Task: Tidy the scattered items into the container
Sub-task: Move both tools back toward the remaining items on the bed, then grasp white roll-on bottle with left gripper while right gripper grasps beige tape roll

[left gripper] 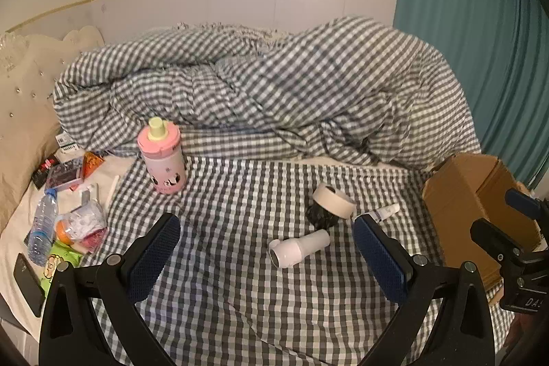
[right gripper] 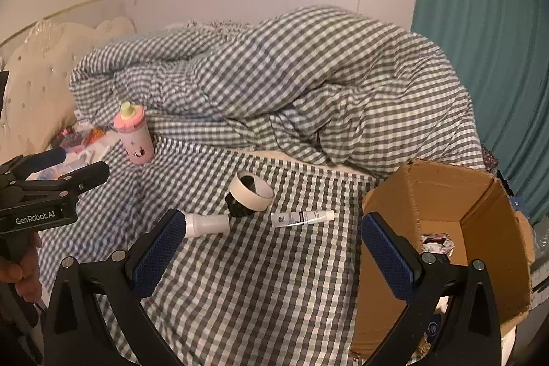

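the box (right gripper: 446, 204) sits at the right edge of the bed (right gripper: 240, 280), mouth open toward the claws, with some small things already inside. still out on the checked sheet: a tape roll (right gripper: 252, 191) leaning on a black object (right gripper: 238, 210), a white tube (right gripper: 302, 217) just beside it on the box side, a white bottle (right gripper: 206, 223) lying on its side, and a pink cup (right gripper: 133, 136) upright well back near the duvet (right gripper: 274, 74).

both claws are released and empty: the left claw (left gripper: 266, 258) hovers above the white bottle, the right claw (right gripper: 269, 254) hangs between tube and box.

the tube looks the likeliest next pick for the right claw. it lies flat and thin, so come down low, pinch across its width, and press lightly into the soft sheet without catching cloth. the left can take the bottle across its body, since it may roll.
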